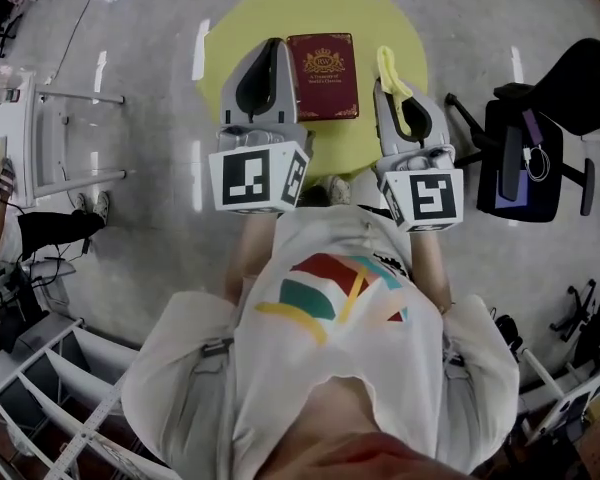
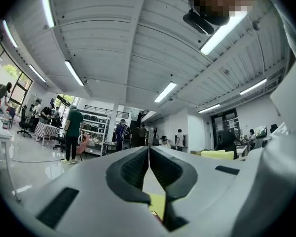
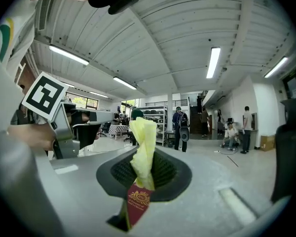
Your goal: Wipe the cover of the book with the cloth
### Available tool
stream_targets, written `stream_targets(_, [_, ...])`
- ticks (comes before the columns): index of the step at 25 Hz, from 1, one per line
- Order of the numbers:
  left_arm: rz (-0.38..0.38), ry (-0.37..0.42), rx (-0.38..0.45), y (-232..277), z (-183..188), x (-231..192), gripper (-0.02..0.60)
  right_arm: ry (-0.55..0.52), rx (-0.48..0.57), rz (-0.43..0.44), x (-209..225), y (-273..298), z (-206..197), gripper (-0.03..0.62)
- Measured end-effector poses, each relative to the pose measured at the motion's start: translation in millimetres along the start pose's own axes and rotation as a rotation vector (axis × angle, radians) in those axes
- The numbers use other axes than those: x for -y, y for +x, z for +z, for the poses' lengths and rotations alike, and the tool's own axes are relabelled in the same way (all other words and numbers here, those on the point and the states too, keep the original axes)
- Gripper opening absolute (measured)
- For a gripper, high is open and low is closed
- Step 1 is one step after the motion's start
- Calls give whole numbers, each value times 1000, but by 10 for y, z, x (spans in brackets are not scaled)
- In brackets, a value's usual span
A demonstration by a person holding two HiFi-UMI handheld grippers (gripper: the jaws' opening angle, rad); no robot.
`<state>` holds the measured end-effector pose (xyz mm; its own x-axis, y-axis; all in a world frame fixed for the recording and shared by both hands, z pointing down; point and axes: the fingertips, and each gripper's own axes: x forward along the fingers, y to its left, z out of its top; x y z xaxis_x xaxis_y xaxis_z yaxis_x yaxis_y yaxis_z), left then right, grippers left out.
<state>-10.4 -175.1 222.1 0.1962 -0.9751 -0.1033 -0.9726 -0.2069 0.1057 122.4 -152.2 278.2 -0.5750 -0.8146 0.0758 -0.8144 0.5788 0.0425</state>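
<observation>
The dark red book (image 1: 322,75) lay flat on the round yellow table (image 1: 380,8), upper middle of the head view, gold crest up. The yellow cloth (image 1: 388,66) was pinched in the right gripper (image 1: 398,96), a twisted strip poking out past the tips, just right of the book. The left gripper (image 1: 272,50) was closed with nothing in it, over the book's left edge.

Both seemed to be held level above the cover. My guess: tip the right one down so cloth, not plastic, meets the cover, and pin a corner with the left so the book can't slide.

Around it were a black office chair (image 1: 525,148) at right and a white rack (image 1: 25,148) at left, both well apart. Only the left gripper itself crowded the cover.
</observation>
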Motion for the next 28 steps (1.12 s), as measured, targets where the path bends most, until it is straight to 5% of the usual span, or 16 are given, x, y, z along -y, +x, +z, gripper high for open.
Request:
stream_targets(15, [-97, 3, -93, 404, -183, -115, 30, 34, -6, -44, 24, 365, 31, 31])
stream_targets(23, [-138, -134, -227, 467, -554, -300, 175, 45, -44, -50, -60, 436, -56, 31])
stream_targets(28, [-121, -274, -371, 444, -1094, -443, 189, 45, -66, -58, -87, 409, -117, 31])
